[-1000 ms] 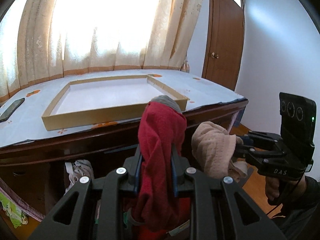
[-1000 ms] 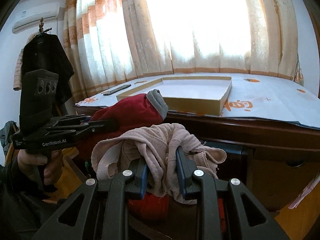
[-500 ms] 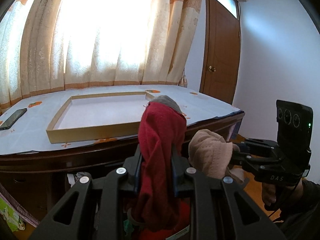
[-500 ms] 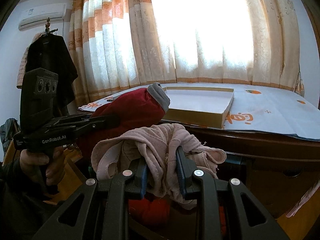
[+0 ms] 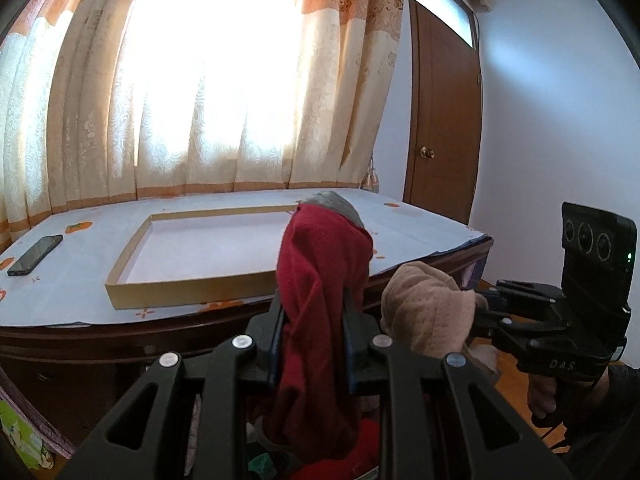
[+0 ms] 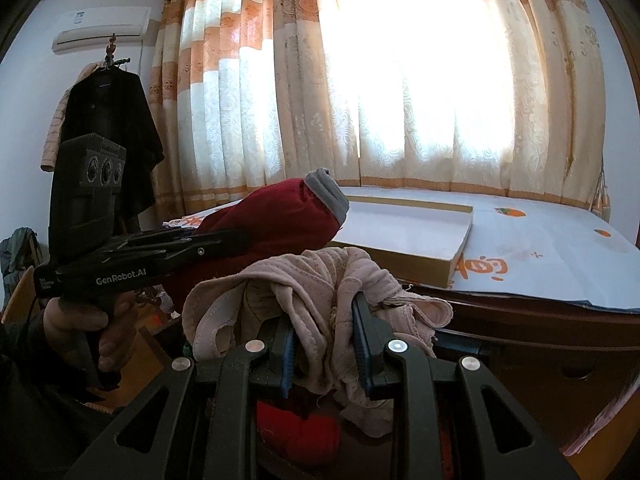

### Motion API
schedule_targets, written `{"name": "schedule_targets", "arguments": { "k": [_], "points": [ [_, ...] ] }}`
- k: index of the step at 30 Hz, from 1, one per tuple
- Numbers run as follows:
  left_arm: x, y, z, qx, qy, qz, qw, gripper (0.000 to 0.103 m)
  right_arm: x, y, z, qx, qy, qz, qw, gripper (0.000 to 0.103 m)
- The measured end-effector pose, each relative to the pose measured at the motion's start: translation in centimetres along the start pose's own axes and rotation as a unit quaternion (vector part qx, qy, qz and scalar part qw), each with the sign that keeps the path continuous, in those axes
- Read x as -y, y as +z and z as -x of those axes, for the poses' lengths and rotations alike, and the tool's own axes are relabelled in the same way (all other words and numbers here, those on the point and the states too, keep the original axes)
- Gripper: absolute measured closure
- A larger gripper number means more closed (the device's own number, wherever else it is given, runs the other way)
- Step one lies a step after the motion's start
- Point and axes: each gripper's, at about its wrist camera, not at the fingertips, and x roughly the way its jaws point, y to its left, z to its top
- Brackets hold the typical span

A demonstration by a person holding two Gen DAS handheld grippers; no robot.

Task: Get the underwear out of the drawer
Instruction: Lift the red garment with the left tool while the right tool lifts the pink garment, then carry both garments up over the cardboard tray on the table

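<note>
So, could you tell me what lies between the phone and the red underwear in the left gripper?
The left wrist view shows the shallow cardboard tray between phone and red underwear.

A shallow tray (image 5: 192, 292) sits on the papered table (image 5: 60, 300), a phone (image 5: 35, 255) well to its left. Curtains (image 5: 224, 80) glow behind; a brown door (image 5: 444, 128) stands right. A dark coat (image 6: 108, 136) hangs below the air conditioner (image 6: 104, 34).

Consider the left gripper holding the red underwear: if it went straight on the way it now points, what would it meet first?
Probably the shallow cardboard box lid on the table, its near wall first; depth is unclear.
</note>
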Motion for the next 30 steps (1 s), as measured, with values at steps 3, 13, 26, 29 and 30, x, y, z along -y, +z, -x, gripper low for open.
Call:
{"name": "schedule_targets", "arguments": {
  "k": [3,13,26,29,30],
  "points": [
    [-0.2,0.4,0.1,0.005,0.003,0.001,1.0,0.081,0.0,0.4,0.0,0.002,0.001,0.003,1.0,0.076],
    [-0.2,1.5,0.1,0.012,0.011,-0.004,0.9999,0.081,0.3,1.6,-0.2,0.009,0.0,0.009,1.0,0.076],
    [-0.3,2.6,-0.1,0.014,0.012,-0.001,0.9998,0.081,0.3,2.5,0.2,0.018,-0.002,0.018,1.0,0.076],
    [-0.2,2.8,-0.1,0.017,0.012,-0.001,0.9998,0.081,0.3,2.9,0.2,0.018,-0.002,0.025,1.0,0.076],
    [-0.2,3.0,-0.1,0.017,0.012,-0.001,0.9998,0.081,0.3,3.0,0.2,0.019,-0.002,0.027,0.999,0.076]
  ]
}}
